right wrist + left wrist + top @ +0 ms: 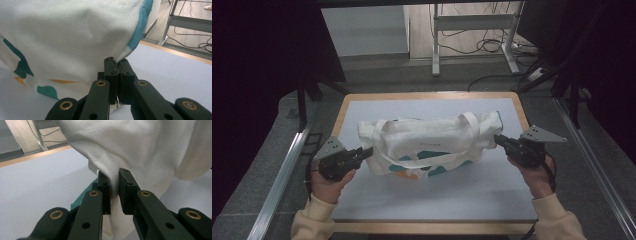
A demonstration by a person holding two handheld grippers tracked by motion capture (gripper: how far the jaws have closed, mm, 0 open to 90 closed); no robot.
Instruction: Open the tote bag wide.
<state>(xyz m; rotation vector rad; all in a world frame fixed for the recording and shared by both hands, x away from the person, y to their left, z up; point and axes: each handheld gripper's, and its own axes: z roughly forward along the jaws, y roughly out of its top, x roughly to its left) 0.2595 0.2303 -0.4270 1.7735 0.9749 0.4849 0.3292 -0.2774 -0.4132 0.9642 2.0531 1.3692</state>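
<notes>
A cream canvas tote bag [429, 145] lies mid-table [432, 200]. The left gripper [363, 152] pinches its left end, the right gripper [500, 141] its right corner — both clamped on cloth. Likely a lift or spread comes next, calling for even tension.

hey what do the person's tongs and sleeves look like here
Both tongs, left and right, are black, each topped by a grey three-cornered plate. Up close, their arms carry brass-coloured ringed holes. The sleeves are pale cream with ribbed cuffs.
</notes>
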